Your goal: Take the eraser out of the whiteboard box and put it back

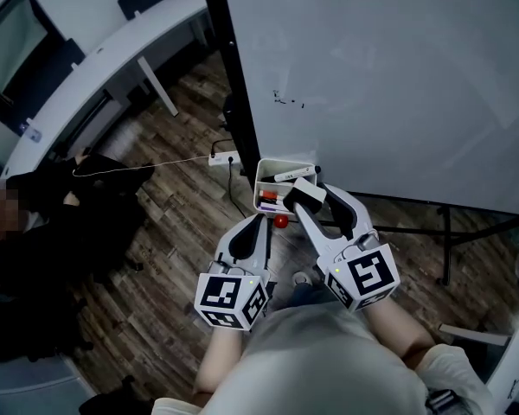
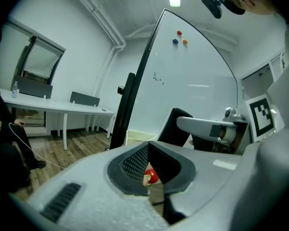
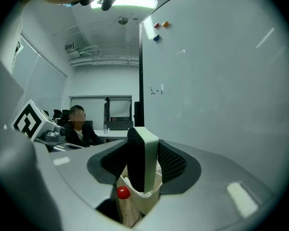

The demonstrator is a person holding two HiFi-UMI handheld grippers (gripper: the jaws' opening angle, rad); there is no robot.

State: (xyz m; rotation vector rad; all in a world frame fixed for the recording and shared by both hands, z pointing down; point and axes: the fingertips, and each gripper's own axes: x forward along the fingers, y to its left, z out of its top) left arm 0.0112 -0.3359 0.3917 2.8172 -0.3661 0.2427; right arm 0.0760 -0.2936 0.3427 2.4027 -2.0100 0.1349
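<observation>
Head view: R hand-held gripper (image 1: 308,199) gripping 1 eraser (image 1: 299,192), L hand-held gripper (image 1: 261,224) clenched.

Wearing: light grey shirt (image 1: 329,361). Ahead of shirt, left gripper (image 1: 259,220) and right gripper (image 1: 304,194): pale grey moulded shells, black ribbed jaw pads. Rear cubes (image 1: 232,299) carry black-and-white square markers.
</observation>
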